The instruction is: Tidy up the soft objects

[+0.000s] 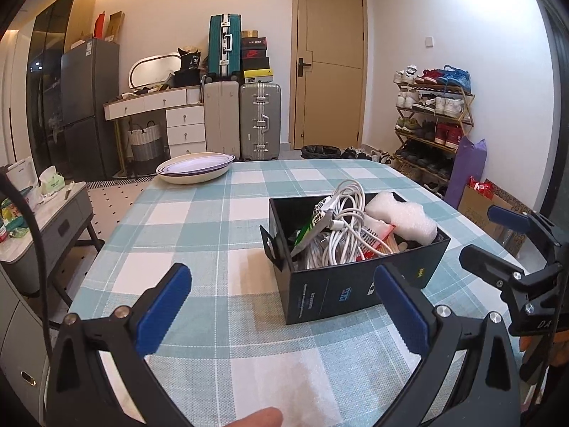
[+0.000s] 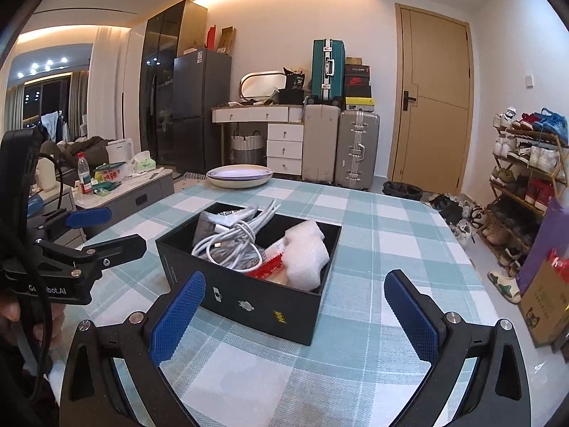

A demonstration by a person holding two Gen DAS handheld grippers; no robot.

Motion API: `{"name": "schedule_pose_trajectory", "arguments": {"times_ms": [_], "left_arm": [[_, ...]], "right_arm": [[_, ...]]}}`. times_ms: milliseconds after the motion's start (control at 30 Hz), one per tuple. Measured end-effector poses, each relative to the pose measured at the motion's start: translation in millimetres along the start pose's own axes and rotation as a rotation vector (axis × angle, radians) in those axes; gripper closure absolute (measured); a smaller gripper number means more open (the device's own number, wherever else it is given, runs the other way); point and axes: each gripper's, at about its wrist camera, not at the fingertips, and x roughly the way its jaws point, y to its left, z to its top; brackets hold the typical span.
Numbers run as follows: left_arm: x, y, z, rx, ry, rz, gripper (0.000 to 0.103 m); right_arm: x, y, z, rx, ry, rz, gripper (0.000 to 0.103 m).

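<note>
A black box (image 1: 355,277) is seen standing on the checked table (image 1: 199,220), near the middle of it and just beyond both grippers. Inside it lie a tangle of white cable (image 1: 343,227), a lump of white foam wrap (image 1: 402,219) at the right, a red and white packet (image 1: 375,243) between them, and a green-edged packet (image 1: 314,226) at the left, propped against the cable. No soft thing is seen loose on the cloth; only a stack of plates (image 1: 195,168) stands at the far left edge.

The left gripper (image 1: 281,309) is held low over the near table, its jaws spread wide and holding nothing. The right gripper (image 2: 295,309) is likewise held with jaws wide apart and nothing between them, the box's near wall lying just past its fingertips.

The step in hand is judged to be either the close of the gathering or a pause before sorting what is in the box. For a next move, one gripper would need to be carried over the rim and lowered onto a single item; the cable loops are likely to drag neighbours along, so the box may need steadying by the other gripper.
</note>
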Motion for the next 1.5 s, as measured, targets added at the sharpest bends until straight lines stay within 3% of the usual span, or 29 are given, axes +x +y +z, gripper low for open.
{"name": "schedule_pose_trajectory", "arguments": {"times_ms": [1500], "left_arm": [[1.2,-5.3,-5.5,0.007,-0.037,-0.015,0.0]], "right_arm": [[-2.1,-7.1,-7.6,0.01,-0.051,0.011,0.0]]}}
